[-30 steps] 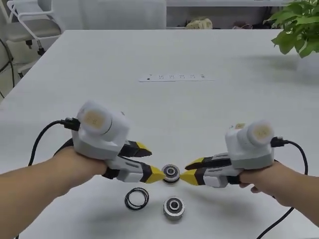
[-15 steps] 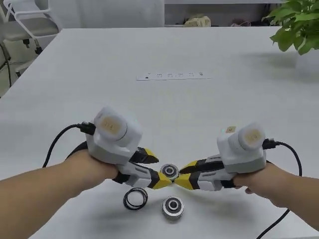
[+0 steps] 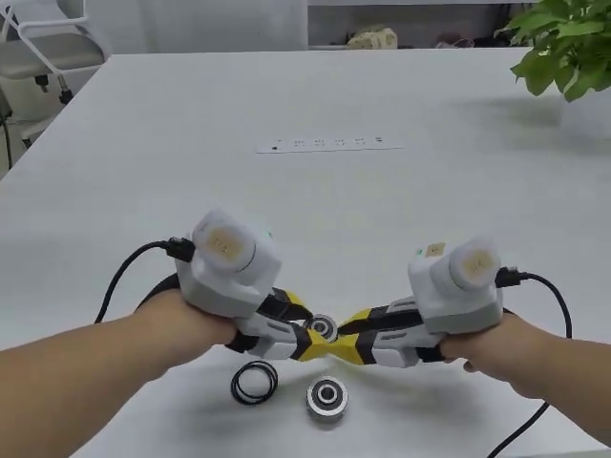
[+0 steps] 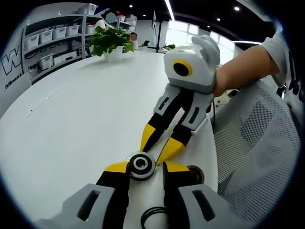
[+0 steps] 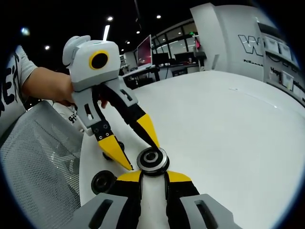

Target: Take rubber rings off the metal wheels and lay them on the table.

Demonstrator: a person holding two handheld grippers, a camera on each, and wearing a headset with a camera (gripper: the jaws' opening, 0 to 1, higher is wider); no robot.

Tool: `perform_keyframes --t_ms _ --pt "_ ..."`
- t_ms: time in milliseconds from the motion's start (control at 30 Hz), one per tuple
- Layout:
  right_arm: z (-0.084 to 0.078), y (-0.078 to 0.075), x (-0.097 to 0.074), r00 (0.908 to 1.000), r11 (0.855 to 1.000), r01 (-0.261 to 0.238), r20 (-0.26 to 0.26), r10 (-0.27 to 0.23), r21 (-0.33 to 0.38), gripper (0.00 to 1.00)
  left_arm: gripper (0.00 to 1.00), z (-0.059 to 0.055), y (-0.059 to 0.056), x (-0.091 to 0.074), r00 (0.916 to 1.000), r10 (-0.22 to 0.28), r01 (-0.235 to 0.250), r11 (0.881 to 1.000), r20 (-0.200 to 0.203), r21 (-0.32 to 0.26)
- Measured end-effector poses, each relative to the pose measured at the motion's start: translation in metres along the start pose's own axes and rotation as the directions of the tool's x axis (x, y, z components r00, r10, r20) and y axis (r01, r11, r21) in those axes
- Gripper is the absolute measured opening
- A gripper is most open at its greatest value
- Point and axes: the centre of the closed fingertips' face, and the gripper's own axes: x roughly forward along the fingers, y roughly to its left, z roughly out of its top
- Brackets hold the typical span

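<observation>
Step in hand: both tools meet on one small round silver metal wheel (image 3: 322, 328), low over the white surface (image 3: 382, 219) and right in front of the person. By the look of it, the peel of its ring is about to start.
Anchor: the left gripper (image 4: 146, 166) has its yellow-tipped fingers (image 4: 116, 168) a wheel's width apart, one on each side of the wheel, and they look clamped on it.
Peeler: the right gripper (image 5: 153, 176) has its fingers (image 5: 178, 177) narrow, tips right at the wheel's rim, set opposite the left. Whether they have nipped anything, the pictures don't tell.
Ring on the wheel: a dark band runs round the rim in the left gripper view. It is likely the rubber, though too small to be sure.
Already down: loose black rubber rings (image 3: 254, 382) lie on the surface just beside a second silver metal wheel (image 3: 326, 397), near the person.
How to do it well: grip firmly with the left on the metal, not on the band. Catch just the rubber edge with the right tips and roll it over the lip, no yanking.
Risk: the wheel twisting out of the left hold.
Landing spot: beside the loose rings.
</observation>
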Motion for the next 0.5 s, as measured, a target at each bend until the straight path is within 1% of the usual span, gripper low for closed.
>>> perform_keyframes --t_ms 33,167,200,233,300,400,500 --pt "0.0002 0.0003 -0.0001 1.0000 1.000 0.000 0.000 0.000 0.000 0.15 0.20 0.0009 0.0009 0.0007 1.0000 0.003 -0.003 1.000 0.003 0.011" --pt "0.0003 0.0001 0.0001 1.0000 1.000 0.000 0.002 0.000 -0.001 0.15 0.16 0.0012 0.0005 0.0022 1.0000 0.008 -0.008 1.000 0.002 0.022" --pt "0.0003 0.0000 0.0002 1.0000 1.000 0.000 0.003 0.000 -0.002 0.15 0.16 -0.0004 -0.0004 0.0027 0.9999 0.009 -0.009 1.000 -0.007 0.030" --pt "0.0004 0.0001 0.0001 1.0000 1.000 0.000 0.003 0.000 -0.003 0.15 0.15 -0.0001 -0.0002 0.0027 0.9998 0.019 -0.018 0.998 -0.006 0.056" --pt "0.0006 0.0002 0.0000 1.0000 1.000 0.000 0.004 0.000 -0.003 0.15 0.13 -0.0002 0.0007 0.0031 0.9995 0.031 -0.030 0.997 -0.005 0.072" --pt "0.0008 0.0005 0.0002 1.0000 1.000 0.001 0.004 -0.001 -0.006 0.15 0.11 0.0005 0.0036 0.0026 0.9991 0.041 -0.041 0.996 -0.001 0.077" --pt "0.0008 0.0002 0.0003 1.0000 1.000 0.003 0.003 -0.003 -0.007 0.15 0.08 0.0005 0.0063 0.0024 0.9984 0.055 -0.056 0.996 0.008 0.066"
